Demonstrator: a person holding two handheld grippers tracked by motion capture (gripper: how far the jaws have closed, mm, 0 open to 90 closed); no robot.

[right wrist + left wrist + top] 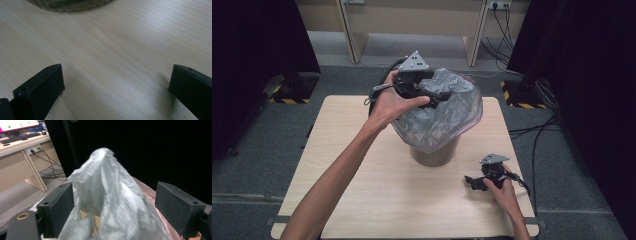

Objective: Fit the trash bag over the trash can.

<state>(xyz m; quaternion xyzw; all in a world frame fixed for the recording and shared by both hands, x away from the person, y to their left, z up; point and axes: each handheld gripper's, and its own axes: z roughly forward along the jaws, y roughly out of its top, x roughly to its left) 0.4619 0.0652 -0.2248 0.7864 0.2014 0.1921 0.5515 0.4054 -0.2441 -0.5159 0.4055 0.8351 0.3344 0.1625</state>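
Observation:
A brown ribbed bin stands mid-table, lined with a crumpled translucent grey bag that bulges above its rim. My left gripper is at the bag's upper left, held by a hand. In the left gripper view it is open, its jaws wide apart, and the bag's peak rises between them. Brown scraps show through the film, and a pinkish layer lies under it. My right gripper rests low near the table's front right, open over bare wood, with the bin's base ahead.
The light wooden table has free room left of and in front of the bin. Beyond it stand desk legs and black curtains. Cables trail on the floor at right. A desk with a keyboard appears in the left gripper view.

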